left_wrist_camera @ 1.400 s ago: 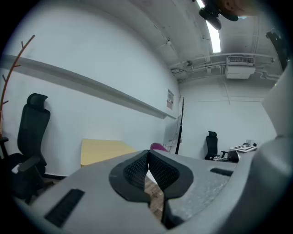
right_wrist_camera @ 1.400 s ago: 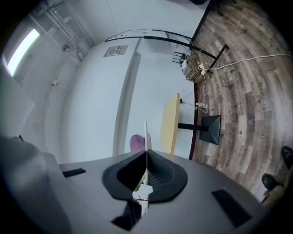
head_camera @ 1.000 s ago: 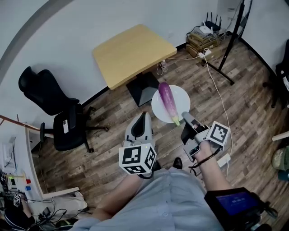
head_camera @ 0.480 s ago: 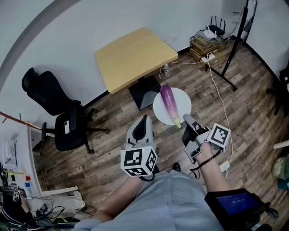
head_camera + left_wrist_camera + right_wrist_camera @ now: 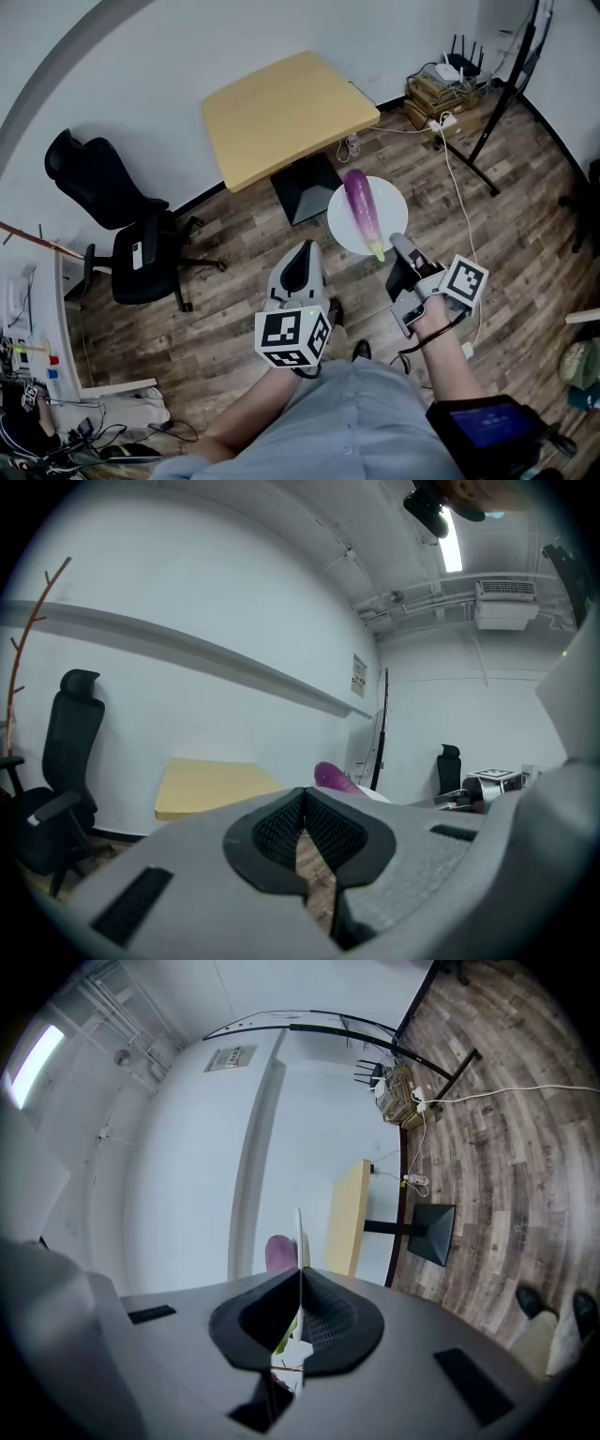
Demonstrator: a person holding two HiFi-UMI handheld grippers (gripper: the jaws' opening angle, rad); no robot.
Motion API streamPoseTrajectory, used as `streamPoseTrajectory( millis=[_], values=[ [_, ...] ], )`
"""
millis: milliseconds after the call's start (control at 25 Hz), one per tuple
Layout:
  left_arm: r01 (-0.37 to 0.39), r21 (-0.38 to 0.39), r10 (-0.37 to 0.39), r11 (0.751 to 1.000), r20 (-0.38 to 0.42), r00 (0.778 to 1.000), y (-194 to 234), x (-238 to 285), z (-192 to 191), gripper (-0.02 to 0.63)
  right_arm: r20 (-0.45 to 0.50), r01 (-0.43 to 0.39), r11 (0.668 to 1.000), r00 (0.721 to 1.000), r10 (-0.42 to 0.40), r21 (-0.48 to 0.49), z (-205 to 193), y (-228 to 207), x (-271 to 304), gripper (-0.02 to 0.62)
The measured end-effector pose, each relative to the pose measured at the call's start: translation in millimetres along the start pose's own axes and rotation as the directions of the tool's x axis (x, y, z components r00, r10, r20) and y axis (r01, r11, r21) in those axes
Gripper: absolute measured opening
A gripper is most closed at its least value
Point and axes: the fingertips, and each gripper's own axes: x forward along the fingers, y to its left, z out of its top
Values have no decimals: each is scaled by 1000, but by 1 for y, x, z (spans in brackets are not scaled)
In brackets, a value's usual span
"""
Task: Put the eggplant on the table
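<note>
A purple eggplant [image 5: 362, 207] with a green stem lies on a white plate [image 5: 395, 212] held in the air over the wood floor. My right gripper [image 5: 398, 243] is shut on the plate's near rim; in the right gripper view the plate [image 5: 299, 1232] shows edge-on between the jaws, with the eggplant [image 5: 279, 1252] behind it. My left gripper [image 5: 302, 249] is shut and empty, left of the plate. The yellow table [image 5: 286, 112] stands just beyond, bare on top. The left gripper view shows the table [image 5: 211, 785] and the eggplant [image 5: 333, 776] ahead.
A black office chair [image 5: 112, 216] stands at the left by the wall. The table's black base [image 5: 309, 187] is below the plate's far side. Cables, boxes and a router [image 5: 450, 84] lie at the back right, beside a black stand [image 5: 492, 131].
Both grippers, with the plate and eggplant in the right one, have moved forward towards the table. The jaws of both stay as they were.
</note>
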Motion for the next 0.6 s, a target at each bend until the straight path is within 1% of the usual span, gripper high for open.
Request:
streamPoseTrajectory(
  millis=[280,440,600],
  values=[
    [32,2,-32,999,-21,999,25,50,1,6,33,8,1000,999,-8,15,20,-8,39,6],
    [48,3,-48,999,-34,998,48,85,10,6,58,7,1000,998,-7,10,40,-3,78,6],
    [61,11,-61,998,-29,998,59,101,18,6,81,0,1000,997,-2,15,51,-1,98,6]
  ],
)
